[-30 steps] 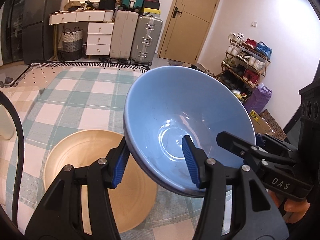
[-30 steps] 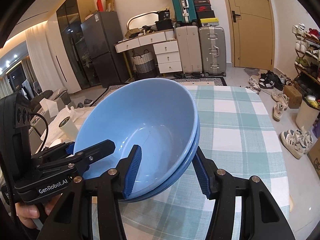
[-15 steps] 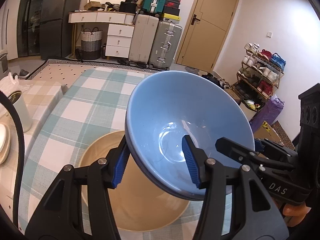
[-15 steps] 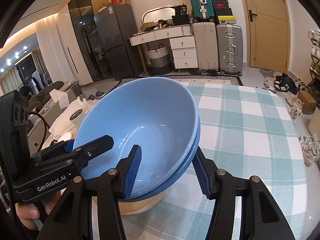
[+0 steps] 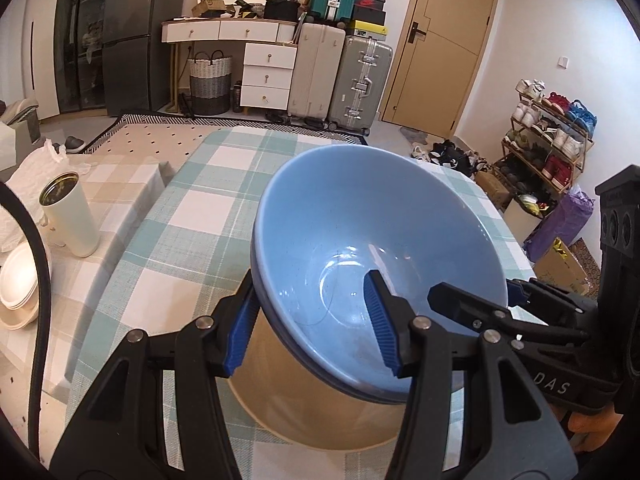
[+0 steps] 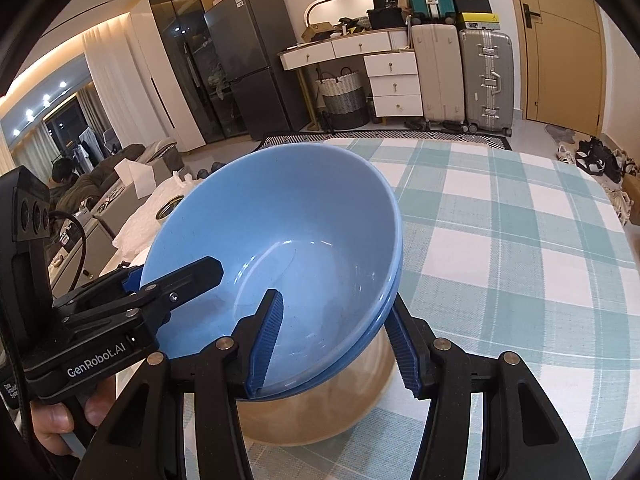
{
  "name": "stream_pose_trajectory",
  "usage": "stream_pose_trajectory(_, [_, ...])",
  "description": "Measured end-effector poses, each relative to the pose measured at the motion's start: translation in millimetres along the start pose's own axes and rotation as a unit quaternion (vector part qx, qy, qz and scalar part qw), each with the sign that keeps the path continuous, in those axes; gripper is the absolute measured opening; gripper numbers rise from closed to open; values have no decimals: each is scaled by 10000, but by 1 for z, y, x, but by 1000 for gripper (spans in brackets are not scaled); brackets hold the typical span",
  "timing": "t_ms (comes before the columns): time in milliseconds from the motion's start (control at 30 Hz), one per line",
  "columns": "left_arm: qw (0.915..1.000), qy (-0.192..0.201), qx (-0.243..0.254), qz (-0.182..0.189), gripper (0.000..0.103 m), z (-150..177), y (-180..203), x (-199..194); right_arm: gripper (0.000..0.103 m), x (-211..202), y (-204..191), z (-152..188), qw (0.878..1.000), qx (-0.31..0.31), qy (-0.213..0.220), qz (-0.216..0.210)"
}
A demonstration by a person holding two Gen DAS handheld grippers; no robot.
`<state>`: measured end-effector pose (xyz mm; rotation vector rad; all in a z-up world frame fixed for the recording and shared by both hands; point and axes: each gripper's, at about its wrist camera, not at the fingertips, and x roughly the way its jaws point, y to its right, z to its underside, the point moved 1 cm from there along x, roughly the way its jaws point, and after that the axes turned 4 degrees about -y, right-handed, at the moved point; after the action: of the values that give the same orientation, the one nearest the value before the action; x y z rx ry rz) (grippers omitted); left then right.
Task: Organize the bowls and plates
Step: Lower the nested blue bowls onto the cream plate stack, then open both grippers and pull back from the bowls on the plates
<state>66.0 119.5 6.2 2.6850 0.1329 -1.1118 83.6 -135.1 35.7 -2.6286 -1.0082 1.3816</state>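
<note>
While both the left gripper (image 5: 312, 328) and right gripper (image 6: 336, 344) clamp the nested blue bowls (image 5: 380, 248) above the plate (image 5: 320, 412), setting down remains.

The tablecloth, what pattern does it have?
The tablecloth has a teal-green and white check pattern, shown best in the right wrist view.

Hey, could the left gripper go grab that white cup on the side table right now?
Probably not: the left gripper is shut on the stacked blue bowls, above the round wooden plate. The white cylindrical cup stands unobstructed.
</note>
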Motion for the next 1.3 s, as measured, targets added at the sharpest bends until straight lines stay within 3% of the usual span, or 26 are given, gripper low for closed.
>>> stream_pose_trajectory(367, [9997, -189, -30, -143, 49, 1, -9, 19, 54, 21, -3, 1, 9997, -47, -213, -59])
stream_pose_trajectory(933, [9992, -394, 26, -24, 50, 2, -13, 39, 54, 24, 0, -1, 9994, -60, -333, 8])
stream_pose_trajectory(1100, [9994, -285, 193, -78, 63, 2, -14, 40, 56, 23, -2, -1, 9995, -178, -269, 22])
stream_pose_trajectory(1133, [9995, -238, 207, -96, 71, 2, -14, 39, 57, 23, -2, -1, 9995, -182, -266, 22])
stream_pose_trajectory(1167, [9995, -215, 211, -97, 76, 1, -15, 39, 58, 22, -1, -2, 9995, -192, -250, 30])
stream_pose_trajectory(1233, [9995, -182, 226, -98, 77, 1, -16, 37, 65, 20, -1, -1, 9994, -265, -194, 87])
stream_pose_trajectory(1300, [9995, -176, 234, -114, 77, 1, -19, 37, 80, 16, 0, 0, 9993, -344, -110, 45])
